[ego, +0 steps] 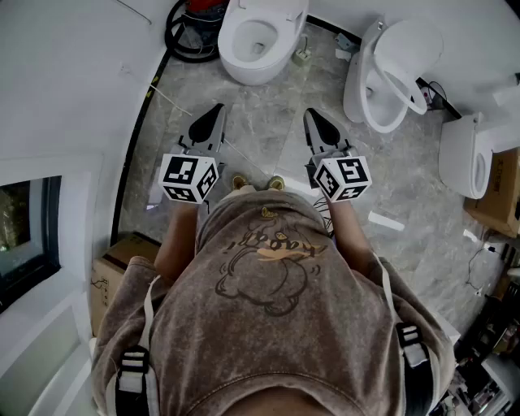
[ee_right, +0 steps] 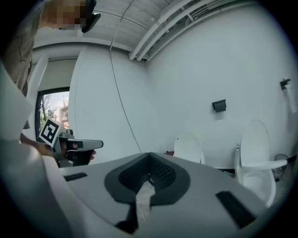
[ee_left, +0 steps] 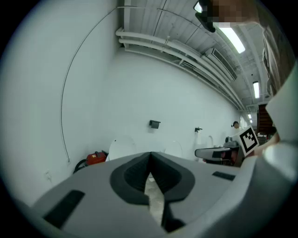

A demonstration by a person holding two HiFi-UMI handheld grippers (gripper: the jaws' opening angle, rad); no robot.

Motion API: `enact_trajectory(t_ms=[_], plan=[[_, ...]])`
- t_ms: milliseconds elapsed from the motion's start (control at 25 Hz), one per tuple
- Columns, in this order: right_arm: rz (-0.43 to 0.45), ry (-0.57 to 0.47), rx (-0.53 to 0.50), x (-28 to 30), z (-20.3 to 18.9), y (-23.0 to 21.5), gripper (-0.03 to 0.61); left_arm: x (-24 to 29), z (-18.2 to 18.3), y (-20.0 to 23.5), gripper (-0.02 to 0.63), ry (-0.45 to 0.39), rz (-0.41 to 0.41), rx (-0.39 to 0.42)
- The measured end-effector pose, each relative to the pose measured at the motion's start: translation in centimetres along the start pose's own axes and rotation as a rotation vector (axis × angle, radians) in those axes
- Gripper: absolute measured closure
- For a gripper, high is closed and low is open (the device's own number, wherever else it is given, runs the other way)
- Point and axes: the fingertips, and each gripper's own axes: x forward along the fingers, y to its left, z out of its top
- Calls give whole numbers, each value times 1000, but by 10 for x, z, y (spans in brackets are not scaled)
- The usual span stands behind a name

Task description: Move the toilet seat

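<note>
Grey veined stone floor [ego: 268,138] fills the middle of the head view, with white toilets along the top and right edges. The left gripper [ego: 216,110] is left of centre and the right gripper [ego: 312,115] right of centre. Both are held out in front of the person's brown shirt [ego: 268,268], apart from each other, pointing up the frame. Each claw is clenched on nothing: in the left gripper view the jaws of the left gripper [ee_left: 150,158] meet at their tips, and the right gripper [ee_right: 149,160] looks the same in its own view.

The toilet seat [ego: 404,88] is in the upper right of the head view, a white ring standing out over its bowl below the raised lid [ego: 410,45], well apart from both grippers. In the right gripper view the toilet seat [ee_right: 267,163] juts out near the right edge with the lid [ee_right: 255,139] upright behind it.

A second toilet [ego: 256,36] sits at top centre and a third toilet [ego: 465,154] at the right edge. A red vacuum cleaner [ego: 203,6] lies at the top, left of the second toilet. A cardboard box [ego: 114,272] stands at the lower left.
</note>
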Motion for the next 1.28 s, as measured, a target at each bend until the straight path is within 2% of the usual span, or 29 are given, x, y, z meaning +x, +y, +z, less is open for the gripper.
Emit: enact_trajectory(t_ms=[400,640,840,1280], plan=[[24,-15,20,10,-2,17,580,-6,-2,12,606,0,8,-11],[-10,2,30,22,-22,28,580,-10,-13,32,606,3,-25,9],[-31,-7,41,35,-23,35,580,-8,-13,49,606,-4,-43,10],[-20,1,46,90,-19,27,580,27,-14,89,606,4,-36,-15]])
